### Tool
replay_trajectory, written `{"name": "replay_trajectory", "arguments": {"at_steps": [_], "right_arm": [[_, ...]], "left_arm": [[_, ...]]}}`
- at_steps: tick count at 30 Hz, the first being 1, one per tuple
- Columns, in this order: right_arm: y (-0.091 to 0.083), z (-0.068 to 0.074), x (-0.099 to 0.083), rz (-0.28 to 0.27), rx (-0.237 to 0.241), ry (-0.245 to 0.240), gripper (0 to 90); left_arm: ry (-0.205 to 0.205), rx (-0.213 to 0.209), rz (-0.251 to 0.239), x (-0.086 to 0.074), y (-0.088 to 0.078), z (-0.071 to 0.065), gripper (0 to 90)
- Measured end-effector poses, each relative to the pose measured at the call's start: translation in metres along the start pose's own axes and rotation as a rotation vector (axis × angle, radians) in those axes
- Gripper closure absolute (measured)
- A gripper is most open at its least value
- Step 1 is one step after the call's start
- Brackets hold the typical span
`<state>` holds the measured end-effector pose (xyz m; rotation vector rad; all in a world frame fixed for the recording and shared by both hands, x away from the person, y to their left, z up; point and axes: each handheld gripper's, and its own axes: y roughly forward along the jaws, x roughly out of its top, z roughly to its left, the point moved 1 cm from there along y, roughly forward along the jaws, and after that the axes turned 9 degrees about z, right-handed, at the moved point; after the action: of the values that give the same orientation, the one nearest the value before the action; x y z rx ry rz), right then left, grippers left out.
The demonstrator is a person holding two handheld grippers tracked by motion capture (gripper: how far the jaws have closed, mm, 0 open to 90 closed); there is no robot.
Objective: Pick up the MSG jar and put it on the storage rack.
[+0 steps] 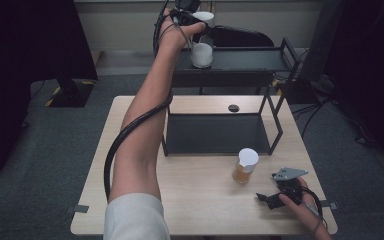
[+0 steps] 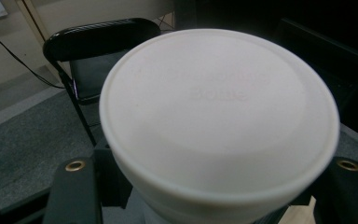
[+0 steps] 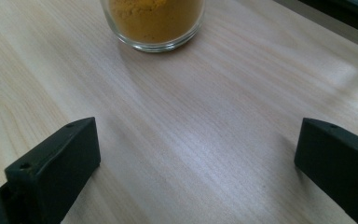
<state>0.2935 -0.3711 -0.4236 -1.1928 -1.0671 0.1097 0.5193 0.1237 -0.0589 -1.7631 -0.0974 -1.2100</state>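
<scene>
White-lidded jar (image 1: 202,49) stands upright on the far shelf's top tier (image 1: 240,59) — we clamp it in our left gripper (image 1: 192,22). Near right, our right gripper (image 1: 270,198) gapes empty, orange-powder jar (image 1: 244,166) just beyond.

White-lidded jar (image 2: 219,121) of white powder, clear jar (image 1: 244,166) of orange-yellow powder, pale wood-grain bench (image 1: 200,200), black metal shelf (image 1: 217,132), black chair (image 2: 102,39)

You can't see the white-lidded jar's (image 2: 219,126) body in the left gripper view; its lid (image 2: 214,107) hides it, embossed lettering too blurred to read. Orange-powder jar (image 3: 153,21): top cut off by the right gripper view's edge. Right gripper (image 1: 275,196): your hand partly covers it.
</scene>
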Motion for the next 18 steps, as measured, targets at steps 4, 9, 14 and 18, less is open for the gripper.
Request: {"name": "replay_trajectory", "arguments": {"at_steps": [4,9,14,18], "right_arm": [[0.0000,0.0000,0.0000,0.000,0.000,0.000,0.0],[0.0000,0.0000,0.0000,0.000,0.000,0.000,0.0],[0.0000,0.0000,0.0000,0.000,0.000,0.000,0.0],[0.0000,0.0000,0.0000,0.000,0.000,0.000,0.0]], "left_arm": [[0.011,-0.001,0.003,-0.0005,-0.0002,0.0001,34.4],[0.022,0.004,0.003,-0.0011,-0.0001,-0.0020,34.4],[0.033,0.009,0.003,-0.0022,0.0000,-0.0045,34.1],[0.028,0.006,0.007,-0.0024,-0.0008,-0.0048,33.6]]}}
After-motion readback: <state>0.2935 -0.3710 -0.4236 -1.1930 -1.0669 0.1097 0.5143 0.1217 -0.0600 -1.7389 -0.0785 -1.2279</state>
